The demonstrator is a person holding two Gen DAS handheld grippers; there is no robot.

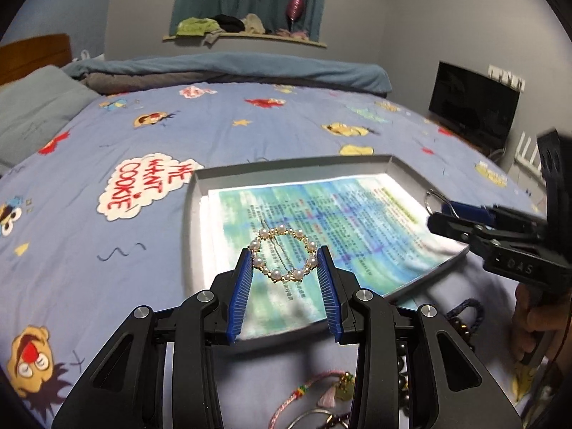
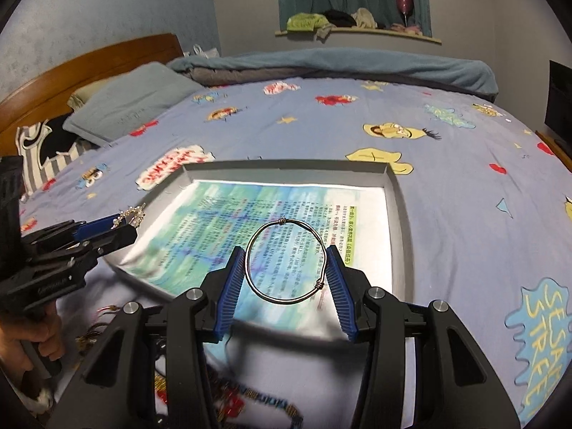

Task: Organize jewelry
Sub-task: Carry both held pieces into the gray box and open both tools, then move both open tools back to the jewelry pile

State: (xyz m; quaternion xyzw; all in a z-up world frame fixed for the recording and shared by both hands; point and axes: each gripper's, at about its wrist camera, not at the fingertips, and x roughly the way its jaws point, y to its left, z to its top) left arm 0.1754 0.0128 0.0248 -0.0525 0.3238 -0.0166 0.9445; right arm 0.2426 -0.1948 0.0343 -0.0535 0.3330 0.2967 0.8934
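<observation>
My left gripper (image 1: 284, 255) is shut on a round pearl-and-gold brooch (image 1: 282, 252), held by its two sides above the near edge of a shallow grey tray (image 1: 193, 214) lined with a printed sheet (image 1: 321, 221). My right gripper (image 2: 286, 255) is shut on a thin silver wire bangle (image 2: 286, 261), also held over the tray (image 2: 397, 214). In the left wrist view the right gripper (image 1: 434, 216) comes in from the right with the bangle (image 1: 430, 200) at its tip. The left gripper (image 2: 125, 223) with the brooch (image 2: 130, 216) shows at the left of the right wrist view.
The tray lies on a bed with a blue cartoon-print sheet (image 1: 143, 143). More jewelry lies near me: a pink cord bracelet (image 1: 311, 389), dark beads (image 1: 404, 368), a navy braided band (image 1: 468, 314). Pillows (image 2: 132, 96) and a headboard (image 2: 89, 60) are far left. A hand (image 2: 32, 339) grips the left handle.
</observation>
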